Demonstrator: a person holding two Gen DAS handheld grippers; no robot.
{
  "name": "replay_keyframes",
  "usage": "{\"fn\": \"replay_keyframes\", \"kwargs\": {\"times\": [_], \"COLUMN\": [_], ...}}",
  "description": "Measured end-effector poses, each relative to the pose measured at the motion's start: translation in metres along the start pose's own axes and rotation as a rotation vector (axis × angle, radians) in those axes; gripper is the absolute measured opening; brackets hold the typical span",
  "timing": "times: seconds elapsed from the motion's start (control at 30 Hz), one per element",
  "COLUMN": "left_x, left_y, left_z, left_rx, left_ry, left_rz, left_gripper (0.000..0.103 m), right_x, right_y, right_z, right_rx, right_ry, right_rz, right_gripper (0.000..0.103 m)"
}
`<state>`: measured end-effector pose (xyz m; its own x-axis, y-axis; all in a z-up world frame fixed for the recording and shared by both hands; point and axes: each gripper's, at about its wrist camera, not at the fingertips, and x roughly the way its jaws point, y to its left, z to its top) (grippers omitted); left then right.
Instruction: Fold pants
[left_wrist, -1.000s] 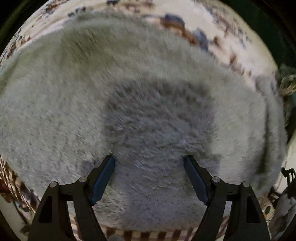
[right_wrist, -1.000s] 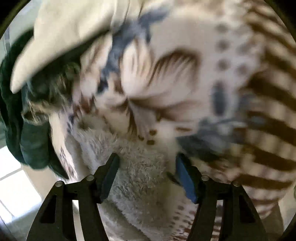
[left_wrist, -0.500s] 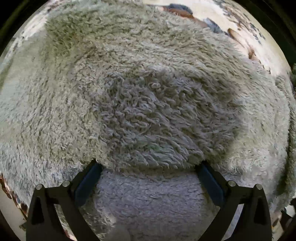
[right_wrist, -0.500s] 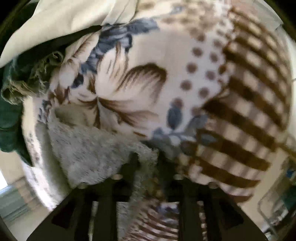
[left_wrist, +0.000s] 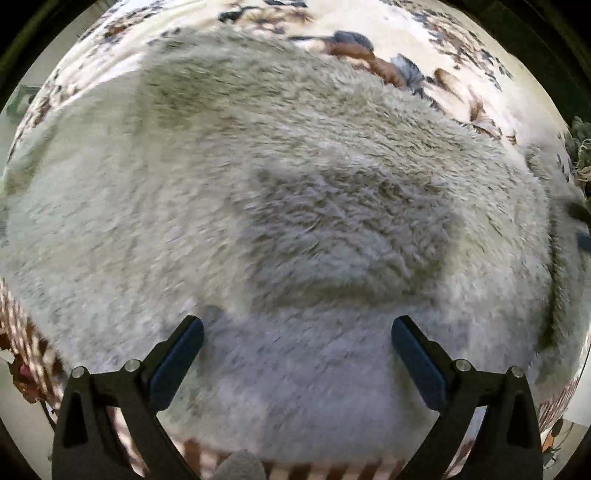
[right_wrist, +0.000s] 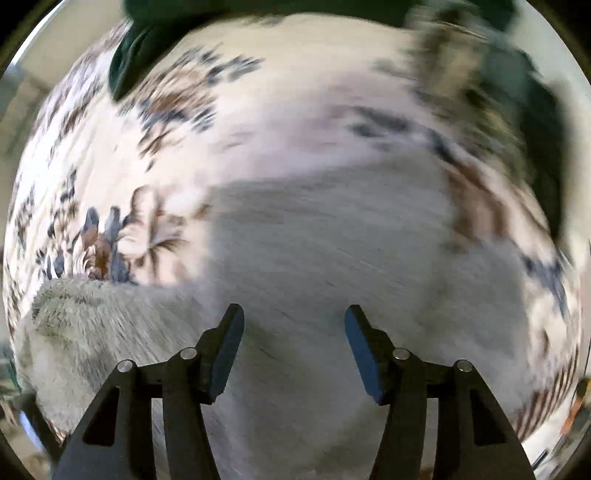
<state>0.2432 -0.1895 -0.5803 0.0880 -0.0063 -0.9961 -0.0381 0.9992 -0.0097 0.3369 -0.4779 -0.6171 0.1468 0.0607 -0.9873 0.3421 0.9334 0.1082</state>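
The pants (left_wrist: 295, 206) are grey, fluffy fleece and fill most of the left wrist view, lying flat on a patterned bedspread (left_wrist: 424, 33). My left gripper (left_wrist: 297, 332) is open and empty just above the fleece near its front edge. In the blurred right wrist view, the fleece (right_wrist: 314, 258) spreads under and ahead of my right gripper (right_wrist: 294, 325), which is open and empty. A thick folded edge of the fleece (right_wrist: 85, 310) shows at the lower left there.
The bedspread (right_wrist: 122, 155) is cream with brown and blue flowers and a brown-striped border (left_wrist: 22, 332). A dark green cloth (right_wrist: 535, 122) with a fringe lies at the far right and along the top of the right wrist view.
My right gripper was shut on the fleece edge half a second ago; now it has let go, opened and swung over the fleece. My left gripper stayed open and pulled back a little.
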Motion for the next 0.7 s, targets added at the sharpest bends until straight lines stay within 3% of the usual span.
{"fn": "replay_keyframes", "kwargs": {"times": [0.07,0.1,0.13,0.17,0.23,0.37,0.5,0.57,0.63,0.7], "left_x": [-0.007,-0.008,-0.009,-0.009,-0.009,-0.020,-0.024,-0.025,-0.029,-0.032], "left_y": [0.003,0.004,0.006,0.010,0.013,0.003,-0.015,-0.023,-0.030,-0.034], "left_z": [-0.006,-0.010,-0.013,-0.018,-0.025,-0.038,-0.035,-0.038,-0.041,-0.048], "left_rx": [-0.002,0.001,0.005,0.010,0.021,0.038,0.040,0.051,0.066,0.081], "left_ry": [-0.001,0.002,0.004,0.006,0.009,-0.016,-0.020,-0.014,-0.013,-0.017], "left_rz": [-0.014,-0.018,-0.022,-0.028,-0.035,-0.039,-0.080,-0.093,-0.101,-0.105], "left_gripper": [0.103,0.103,0.103,0.103,0.103,0.103,0.103,0.103,0.103,0.103], "right_x": [0.019,0.025,0.028,0.026,0.013,-0.036,-0.069,-0.066,-0.054,-0.045], "right_y": [0.027,0.035,0.039,0.038,0.026,-0.028,-0.112,-0.155,-0.196,-0.221], "right_z": [0.014,0.013,0.015,0.013,0.008,-0.020,-0.067,-0.094,-0.122,-0.144], "right_rx": [-0.044,-0.077,-0.095,-0.097,-0.065,0.063,0.272,0.394,0.510,0.615], "right_ry": [0.030,0.045,0.043,0.031,-0.011,-0.105,-0.123,-0.070,0.038,0.088], "right_rz": [-0.045,-0.093,-0.139,-0.150,-0.161,-0.178,-0.202,-0.201,-0.121,-0.058], "right_gripper": [0.059,0.053,0.034,0.022,0.013,0.012,0.012,0.012,0.017,0.023]}}
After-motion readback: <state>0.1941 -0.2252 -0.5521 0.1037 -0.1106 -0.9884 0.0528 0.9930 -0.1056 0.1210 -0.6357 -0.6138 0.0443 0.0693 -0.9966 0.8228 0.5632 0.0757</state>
